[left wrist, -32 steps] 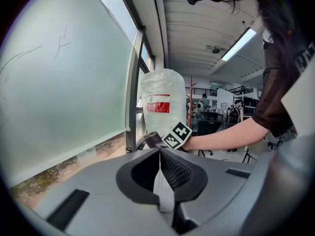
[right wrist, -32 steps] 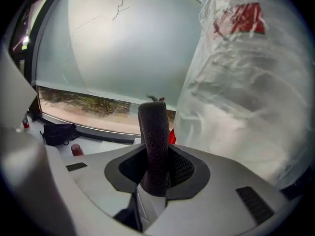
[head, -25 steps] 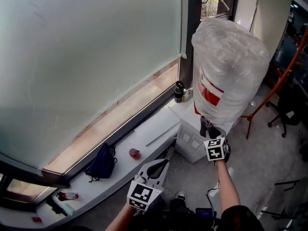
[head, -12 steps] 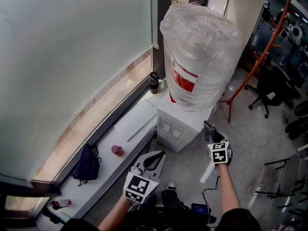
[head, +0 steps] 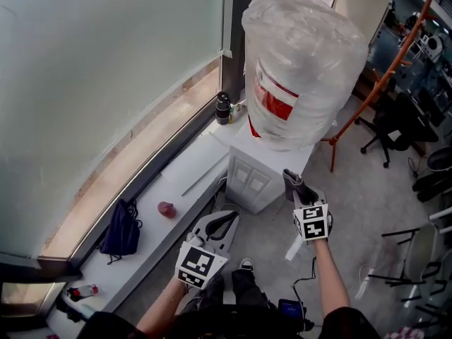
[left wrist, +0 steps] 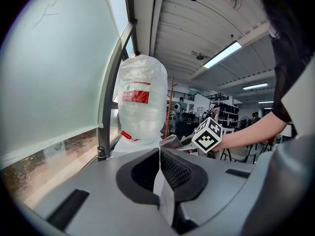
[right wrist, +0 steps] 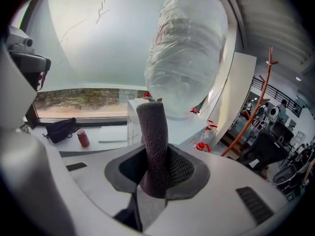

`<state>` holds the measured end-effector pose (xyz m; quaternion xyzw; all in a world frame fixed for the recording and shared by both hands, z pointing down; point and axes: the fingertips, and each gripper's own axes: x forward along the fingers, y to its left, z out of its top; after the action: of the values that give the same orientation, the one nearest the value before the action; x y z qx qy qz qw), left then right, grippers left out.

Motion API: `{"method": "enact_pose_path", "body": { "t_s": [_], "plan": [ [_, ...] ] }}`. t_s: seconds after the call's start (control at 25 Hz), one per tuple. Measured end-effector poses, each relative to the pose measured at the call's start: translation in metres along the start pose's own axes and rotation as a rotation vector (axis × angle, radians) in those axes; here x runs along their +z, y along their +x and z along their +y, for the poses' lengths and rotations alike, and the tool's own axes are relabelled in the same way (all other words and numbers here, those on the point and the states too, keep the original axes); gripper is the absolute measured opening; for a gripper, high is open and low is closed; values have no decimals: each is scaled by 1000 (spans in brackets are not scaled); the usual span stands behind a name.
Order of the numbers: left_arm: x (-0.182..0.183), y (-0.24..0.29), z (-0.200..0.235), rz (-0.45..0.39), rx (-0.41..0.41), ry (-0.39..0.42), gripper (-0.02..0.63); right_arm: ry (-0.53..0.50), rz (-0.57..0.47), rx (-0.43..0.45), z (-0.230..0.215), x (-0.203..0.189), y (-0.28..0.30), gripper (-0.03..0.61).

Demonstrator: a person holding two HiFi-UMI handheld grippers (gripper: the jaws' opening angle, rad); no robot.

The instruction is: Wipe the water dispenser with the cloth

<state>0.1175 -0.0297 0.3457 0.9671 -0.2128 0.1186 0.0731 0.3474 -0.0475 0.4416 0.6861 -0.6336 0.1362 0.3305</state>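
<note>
Right gripper (right wrist: 154,165): jaws clamped on the cloth (right wrist: 151,127). It's a dark grey roll standing up out of the pads and leaning a little left.

Left gripper (left wrist: 158,155): jaws closed pad to pad with nothing between them.

The water dispenser (head: 258,176) is a white cabinet with a big plastic-wrapped bottle (head: 304,66) on top. From the right jaws it sits straight ahead. The cabinet top is just past the cloth tip, and the bottle rises above and ahead of it. In the head view the cloth tip is close to the cabinet's front corner. We can't tell whether it's touching.

From the left jaws, the bottle is ahead and slightly left. The right gripper's marker cube (left wrist: 208,135) is ahead and to the right, with the cloth poking out towards the dispenser. The left gripper sits low, well apart from the cabinet.

On the sill (head: 173,189), left of the right jaws:
- a small red container (right wrist: 83,137)
- a dark bag (right wrist: 61,129) further left of it
- a black flask (head: 223,108) beside the dispenser, by the window frame

An orange coat stand (right wrist: 256,102) is off to the right of the right jaws.
</note>
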Motion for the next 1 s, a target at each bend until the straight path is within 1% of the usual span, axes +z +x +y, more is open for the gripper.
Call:
{"method": "enact_pose_path", "body": {
  "t_s": [0.16, 0.28, 0.4, 0.52, 0.64, 0.76, 0.84, 1.0],
  "plan": [
    [-21, 2, 10, 10, -10, 9, 20, -3, 11, 2, 19, -11, 28, 109],
    [-39, 7, 15, 13, -17, 2, 20, -3, 31, 1, 30, -28, 48, 109],
    [-56, 17, 23, 5, -15, 11, 20, 26, 49, -2, 39, -43, 72, 109],
    [-77, 26, 27, -2, -8, 19, 20, 52, 77, 0, 48, -65, 96, 109],
    [-99, 30, 32, 1, 0, 2, 20, 74, 117, -1, 58, -93, 122, 109],
    [-119, 28, 39, -3, 24, -24, 20, 97, 148, 17, 71, -120, 149, 109],
    [-133, 28, 46, -5, 50, -37, 20, 86, 171, 24, 79, -137, 168, 109],
    [-169, 27, 62, 23, 102, -18, 20, 48, 213, 29, 94, -172, 204, 109]
  ]
}}
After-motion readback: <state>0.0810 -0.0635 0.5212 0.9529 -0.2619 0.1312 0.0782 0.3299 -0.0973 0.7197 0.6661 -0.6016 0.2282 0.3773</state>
